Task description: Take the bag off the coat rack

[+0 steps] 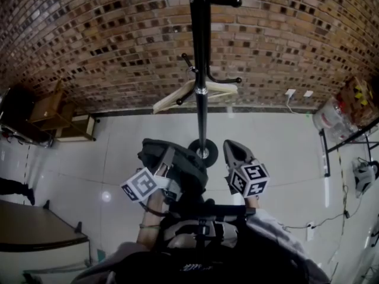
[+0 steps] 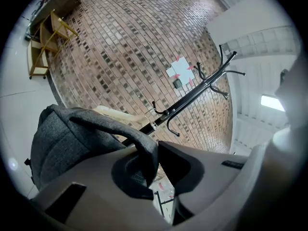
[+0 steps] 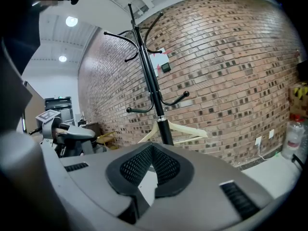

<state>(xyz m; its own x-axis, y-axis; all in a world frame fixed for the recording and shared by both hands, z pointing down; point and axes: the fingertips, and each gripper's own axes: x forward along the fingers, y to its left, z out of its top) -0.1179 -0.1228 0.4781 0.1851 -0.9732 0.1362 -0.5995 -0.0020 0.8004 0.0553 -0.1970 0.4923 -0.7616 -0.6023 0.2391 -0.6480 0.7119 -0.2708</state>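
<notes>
The black coat rack stands before the brick wall, its round base on the pale floor. A wooden hanger hangs on one of its lower hooks. The grey fabric bag is off the hooks and hangs low beside the pole, near the base. My left gripper is shut on the bag's strap, which runs between the pads, with the bag's body to the left. My right gripper is just right of the pole, shut and empty; its pads meet at the tips.
A wooden chair and low shelf stand at the left wall. A dark table is at the lower left. At the right are a large water bottle, wall sockets with a cable, and a black stand.
</notes>
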